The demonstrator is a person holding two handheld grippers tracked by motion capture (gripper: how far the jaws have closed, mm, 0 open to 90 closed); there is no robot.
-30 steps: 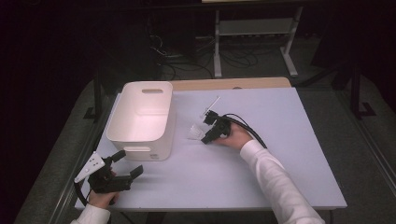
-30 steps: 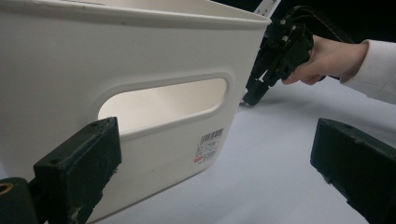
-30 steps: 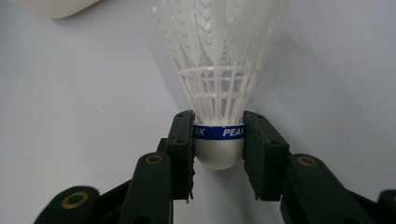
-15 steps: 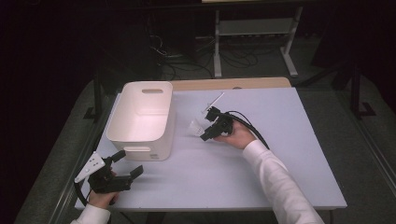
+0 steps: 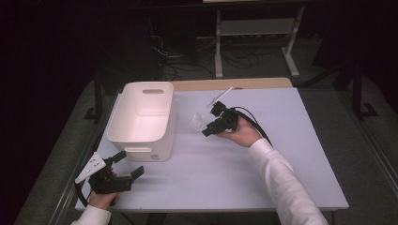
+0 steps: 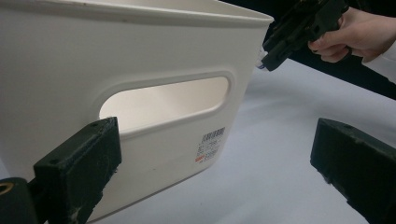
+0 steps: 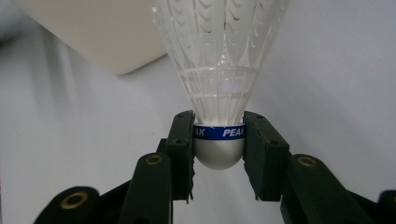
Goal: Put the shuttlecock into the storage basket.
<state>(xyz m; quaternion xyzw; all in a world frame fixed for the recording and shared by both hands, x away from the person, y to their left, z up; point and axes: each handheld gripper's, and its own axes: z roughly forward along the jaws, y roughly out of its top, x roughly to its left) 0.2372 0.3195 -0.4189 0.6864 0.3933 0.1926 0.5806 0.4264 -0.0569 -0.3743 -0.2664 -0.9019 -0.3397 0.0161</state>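
Right tool (image 5: 206,125) lifted — shuttlecock (image 7: 219,79) clamped, skirt forward.

The bin (image 5: 141,117) stands on the table (image 5: 281,178), left part; the shuttlecock (image 5: 197,122) is just right of it.

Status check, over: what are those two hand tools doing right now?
Right tool clamped on shuttlecock at its cork, off the table. Left tool open, idle beside white bin. Nothing between shuttlecock and bin.
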